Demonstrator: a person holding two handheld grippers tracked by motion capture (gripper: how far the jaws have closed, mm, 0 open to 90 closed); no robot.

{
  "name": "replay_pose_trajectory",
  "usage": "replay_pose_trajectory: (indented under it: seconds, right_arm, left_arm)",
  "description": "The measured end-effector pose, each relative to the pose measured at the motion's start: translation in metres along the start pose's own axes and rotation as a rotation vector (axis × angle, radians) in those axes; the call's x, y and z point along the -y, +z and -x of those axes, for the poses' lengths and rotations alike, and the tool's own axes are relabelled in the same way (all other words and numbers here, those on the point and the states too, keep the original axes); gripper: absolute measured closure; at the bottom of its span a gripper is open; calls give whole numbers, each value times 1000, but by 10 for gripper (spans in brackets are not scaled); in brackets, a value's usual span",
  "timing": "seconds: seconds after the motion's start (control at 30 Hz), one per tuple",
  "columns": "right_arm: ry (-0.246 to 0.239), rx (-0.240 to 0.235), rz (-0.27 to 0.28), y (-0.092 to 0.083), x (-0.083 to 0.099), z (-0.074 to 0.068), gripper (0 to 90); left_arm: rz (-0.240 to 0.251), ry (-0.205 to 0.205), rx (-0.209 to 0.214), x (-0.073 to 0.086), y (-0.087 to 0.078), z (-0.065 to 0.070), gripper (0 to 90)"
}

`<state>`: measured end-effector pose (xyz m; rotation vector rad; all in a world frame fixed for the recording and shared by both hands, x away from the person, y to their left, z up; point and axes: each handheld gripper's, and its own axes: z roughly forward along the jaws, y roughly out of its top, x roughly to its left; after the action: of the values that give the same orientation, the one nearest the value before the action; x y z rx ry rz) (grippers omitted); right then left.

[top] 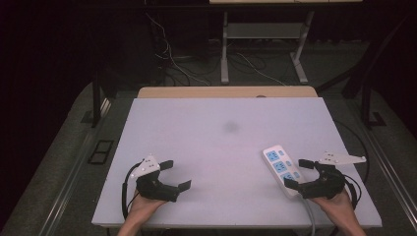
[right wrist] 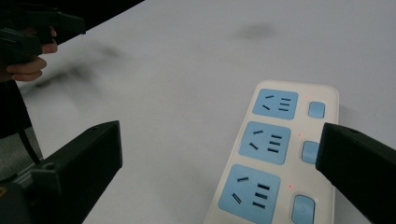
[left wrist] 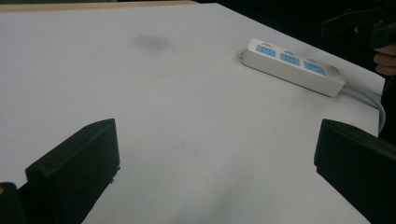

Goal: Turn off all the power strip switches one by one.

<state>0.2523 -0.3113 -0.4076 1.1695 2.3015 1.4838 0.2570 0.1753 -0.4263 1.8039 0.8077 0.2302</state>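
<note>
White and blue, a three-socket power strip [top: 281,170] lies on the pale tabletop [top: 221,147] toward its right near side, its grey cord [top: 310,214] running off the near edge. Just beside it the right gripper [top: 299,173] is held with jaws wide apart, holding nothing. Well apart, at the near left, the left gripper [top: 176,174] also gapes empty above bare surface.

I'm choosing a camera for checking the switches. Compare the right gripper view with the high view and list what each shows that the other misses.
Right gripper view alone: the power strip's small red lights and socket slot detail.

High view alone: the person's forearms, the table's wooden far edge, the floor cables, and the right gripper open beside the strip's near end.

Both: the strip, the white table top, its dark smudge, and the open left gripper.
</note>
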Motion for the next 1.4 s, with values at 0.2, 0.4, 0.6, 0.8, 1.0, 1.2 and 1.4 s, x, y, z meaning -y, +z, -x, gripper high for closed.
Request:
replay_pose_trajectory:
  seconds: [0.2,0.4,0.6,0.8,1.0,1.2,1.4]
  right_arm:
    - [17,7,-7,0,-1,1,4]
    - [23,5,-37,2,-3,2,4]
    - [28,19,-75,-1,-6,5,4]
    - [14,23,-111,-3,-11,8,4]
    - [4,27,-147,-3,-17,11,4]
    - [-9,33,-187,-3,-21,15,4]
    - [7,33,-263,0,-25,23,4]
  left_arm:
    - [0,-3,-4,0,0,0,0]
    - [-4,4,-1,0,1,1,0]
    - [-10,10,10,0,2,2,0]
    - [-20,12,18,1,4,2,0]
    - [-18,4,23,1,4,3,0]
    - [-24,-5,28,2,5,2,0]
    - [-14,-22,29,2,4,1,0]
